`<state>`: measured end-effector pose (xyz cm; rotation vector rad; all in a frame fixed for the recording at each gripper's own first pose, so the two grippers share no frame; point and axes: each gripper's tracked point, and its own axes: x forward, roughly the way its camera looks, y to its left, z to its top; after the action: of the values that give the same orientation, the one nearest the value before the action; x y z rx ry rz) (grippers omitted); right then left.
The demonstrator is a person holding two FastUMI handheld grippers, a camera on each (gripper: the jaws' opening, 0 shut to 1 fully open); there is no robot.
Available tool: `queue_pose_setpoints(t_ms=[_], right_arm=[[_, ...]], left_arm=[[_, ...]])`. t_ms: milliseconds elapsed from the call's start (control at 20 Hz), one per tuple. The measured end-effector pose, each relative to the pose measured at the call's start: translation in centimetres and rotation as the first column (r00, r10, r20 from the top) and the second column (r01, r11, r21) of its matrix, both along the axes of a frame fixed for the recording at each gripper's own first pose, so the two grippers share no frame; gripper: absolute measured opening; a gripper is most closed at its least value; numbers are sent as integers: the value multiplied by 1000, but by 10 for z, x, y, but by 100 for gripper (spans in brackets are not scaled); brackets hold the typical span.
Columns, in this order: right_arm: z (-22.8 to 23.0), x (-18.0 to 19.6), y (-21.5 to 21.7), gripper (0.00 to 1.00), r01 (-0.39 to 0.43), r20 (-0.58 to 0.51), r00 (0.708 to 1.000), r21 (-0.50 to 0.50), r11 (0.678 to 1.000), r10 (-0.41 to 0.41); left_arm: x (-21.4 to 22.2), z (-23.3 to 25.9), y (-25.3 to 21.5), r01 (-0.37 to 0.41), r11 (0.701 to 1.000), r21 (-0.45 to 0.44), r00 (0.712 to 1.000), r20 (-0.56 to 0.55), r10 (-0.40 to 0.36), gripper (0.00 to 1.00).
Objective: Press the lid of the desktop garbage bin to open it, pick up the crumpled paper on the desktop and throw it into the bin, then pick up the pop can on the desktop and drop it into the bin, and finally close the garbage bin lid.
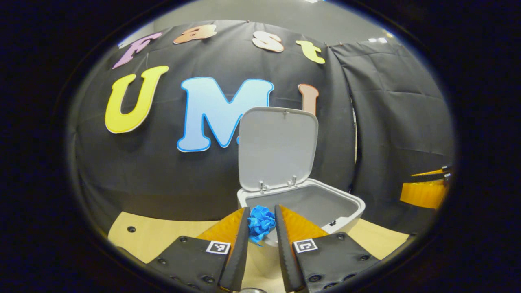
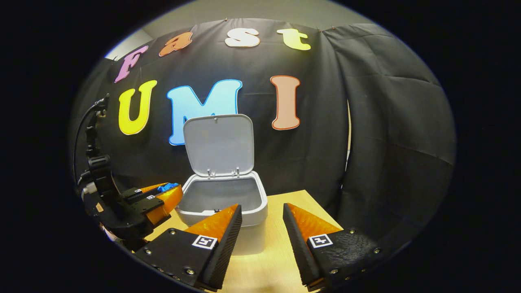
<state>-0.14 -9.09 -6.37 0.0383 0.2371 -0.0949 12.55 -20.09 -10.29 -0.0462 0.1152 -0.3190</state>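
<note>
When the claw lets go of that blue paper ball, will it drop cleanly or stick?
The paper looks crumpled and light, so it likely falls slowly. Its creases may catch on the left claw. It is level with the bin rim, so it could bounce off.

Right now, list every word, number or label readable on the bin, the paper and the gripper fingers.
Bin and open lid: plain, no text.
Crumpled paper: no print visible.
Square markers on the fingers: black-and-white patterns, not words or numbers.
So there is nothing readable on these.
</note>
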Motion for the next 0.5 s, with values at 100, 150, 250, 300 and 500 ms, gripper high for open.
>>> queue_pose_setpoints(t_ms=[100, 150, 250, 300, 500], right_arm=[[0, -3, -6, 67, 5, -5, 1000, -6, 1000, -5], [-2, -5, -9, 67, 7, -6, 1000, -5, 1000, -7], [-2, -6, -14, 67, 8, -10, 1000, -4, 1000, -8], [-1, -5, -16, 67, 8, -10, 1000, -2, 1000, -8], [-2, -6, -16, 67, 2, -8, 1000, 3, 1000, -2]], left_arm=[[5, 1, -8, 3, 1000, -10, 1000, 1, -3, 42], [7, 1, -10, 3, 1000, -10, 1000, -1, -3, 42], [11, 1, -16, 8, 1000, -8, 1000, -1, -8, 44], [12, 1, -19, 11, 1000, -10, 1000, -2, -11, 45], [13, 1, -25, 7, 1000, -20, 1000, -7, -7, 86]])
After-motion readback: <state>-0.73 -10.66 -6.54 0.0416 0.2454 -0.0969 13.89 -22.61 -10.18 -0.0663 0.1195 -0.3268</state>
